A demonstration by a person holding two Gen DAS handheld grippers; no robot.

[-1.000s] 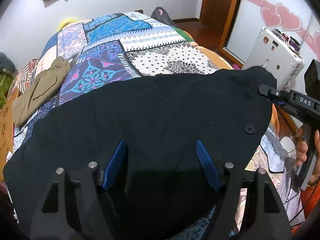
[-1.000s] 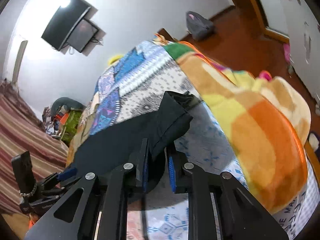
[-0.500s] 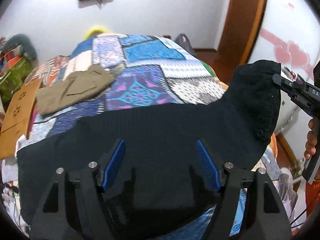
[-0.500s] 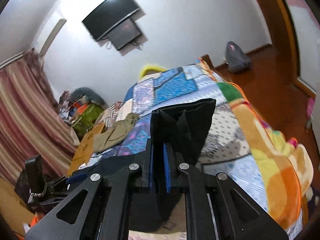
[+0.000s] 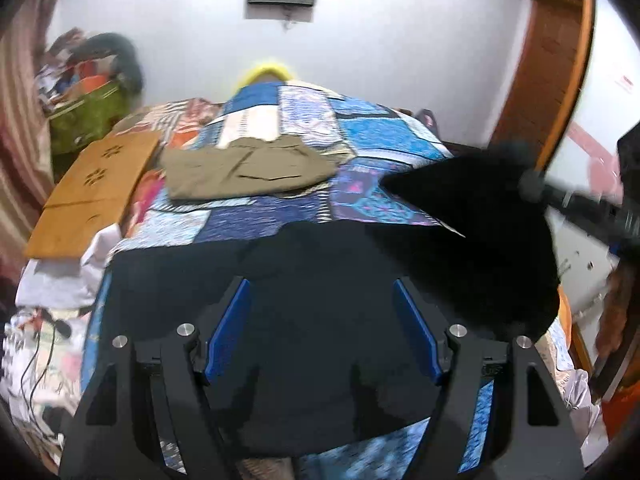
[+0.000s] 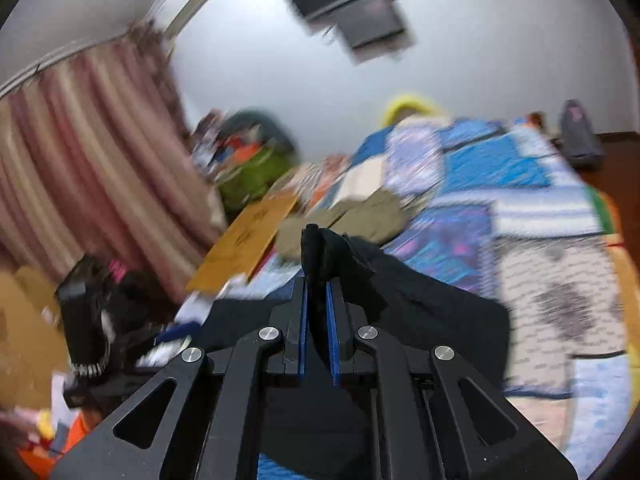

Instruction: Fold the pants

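Black pants (image 5: 320, 320) needed an even carry-over: right tool (image 6: 319, 280) pinched their corner, left tool (image 5: 322, 304) stood spread.

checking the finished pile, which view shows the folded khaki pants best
The left wrist view: the khaki pants lie whole and fairly sharp on the quilt. The right wrist view shows them blurred, partly hidden behind the black pants.

The left gripper (image 5: 322, 334) has matte black arms with triangular cut-outs, round silver screw heads at the joints, and blue ribbed pads (image 5: 416, 330) lining its fingers. The right gripper (image 6: 319, 304) is built the same: black cut-out frame, silver screws, narrow blue pads (image 6: 333, 336).
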